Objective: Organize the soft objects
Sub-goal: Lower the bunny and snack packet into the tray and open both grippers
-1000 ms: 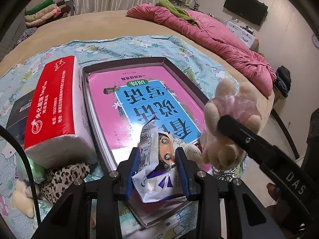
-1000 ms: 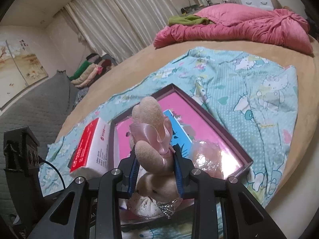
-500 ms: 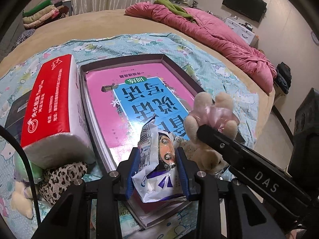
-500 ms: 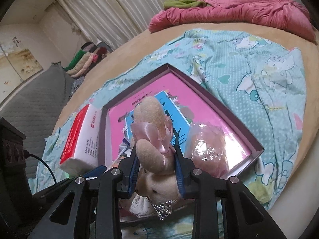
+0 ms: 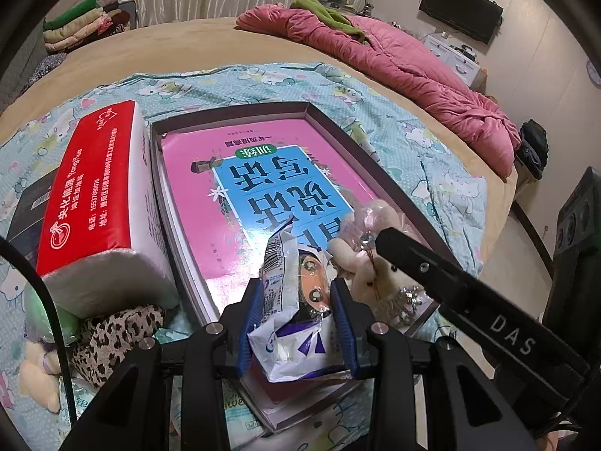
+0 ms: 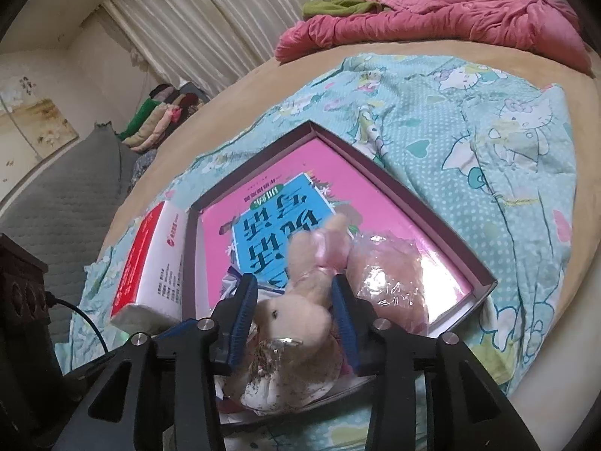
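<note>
Crinkled white and purple foil packet (image 5: 296,323) pinched between left gripper (image 5: 298,325) pads at the near edge of the shallow dark-rimmed cardboard box (image 5: 338,127). Beige plush rabbit with pink ribbon (image 6: 300,300) between right gripper (image 6: 295,317) jaws, now opening, lying in that box on a pink and blue book (image 5: 240,173). Beside the rabbit, clear plastic bag (image 6: 390,274). Left of the box, red and white tissue pack (image 5: 97,195).

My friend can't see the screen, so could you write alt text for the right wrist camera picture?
A beige plush bunny with a pink bow lies between the opening jaws of the right gripper, over a shallow box that holds a pink book. The box sits on a teal cartoon-print cloth on a bed, beside a red tissue pack.
</note>
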### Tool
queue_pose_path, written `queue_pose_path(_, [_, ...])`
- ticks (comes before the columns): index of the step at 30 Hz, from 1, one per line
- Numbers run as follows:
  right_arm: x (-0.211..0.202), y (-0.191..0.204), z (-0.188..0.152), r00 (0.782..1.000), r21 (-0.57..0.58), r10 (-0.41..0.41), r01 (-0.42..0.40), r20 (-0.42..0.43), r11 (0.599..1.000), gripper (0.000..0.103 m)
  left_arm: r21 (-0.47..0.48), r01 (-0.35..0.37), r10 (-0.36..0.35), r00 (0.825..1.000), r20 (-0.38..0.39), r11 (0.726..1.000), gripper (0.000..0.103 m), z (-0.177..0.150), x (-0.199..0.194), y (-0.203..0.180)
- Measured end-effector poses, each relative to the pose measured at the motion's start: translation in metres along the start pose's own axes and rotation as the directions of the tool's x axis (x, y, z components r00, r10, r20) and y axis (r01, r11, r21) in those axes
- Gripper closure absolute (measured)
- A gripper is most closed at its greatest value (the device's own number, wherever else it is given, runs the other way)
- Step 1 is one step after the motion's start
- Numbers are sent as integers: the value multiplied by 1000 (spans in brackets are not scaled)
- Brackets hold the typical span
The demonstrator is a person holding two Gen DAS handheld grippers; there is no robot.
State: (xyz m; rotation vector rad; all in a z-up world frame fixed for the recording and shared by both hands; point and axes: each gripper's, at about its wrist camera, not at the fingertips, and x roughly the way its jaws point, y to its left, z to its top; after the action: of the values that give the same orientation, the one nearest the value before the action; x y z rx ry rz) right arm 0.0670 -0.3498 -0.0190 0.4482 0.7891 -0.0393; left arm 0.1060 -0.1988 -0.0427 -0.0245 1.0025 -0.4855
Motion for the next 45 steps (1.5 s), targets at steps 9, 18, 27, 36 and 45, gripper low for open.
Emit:
queue_pose_path(9, [-14, 2, 4, 998, -6, 3, -2, 57, 1000, 51, -5, 9, -9, 1000, -1, 1000, 65, 0, -1, 0])
queue_pose_path(18, [-27, -2, 6, 994, 12, -14, 13, 104, 1000, 49, -13, -9, 9, 1000, 6, 1000, 61, 1, -4, 0])
queue_pose_path(27, [-33, -1, 7, 992, 21, -23, 21, 122, 1000, 45, -27, -14, 15, 1000, 23, 1000, 53, 3, -13, 3])
queue_pose_path(36, [-39, -2, 7, 990, 18, -34, 32, 137, 999, 44, -26, -21, 22, 999, 40, 999, 42, 4, -26, 5])
queue_pose_path(45, [-48, 2, 8, 986, 12, -54, 53, 160, 999, 33, -12, -54, 55, 994, 90, 998, 27, 3, -58, 5])
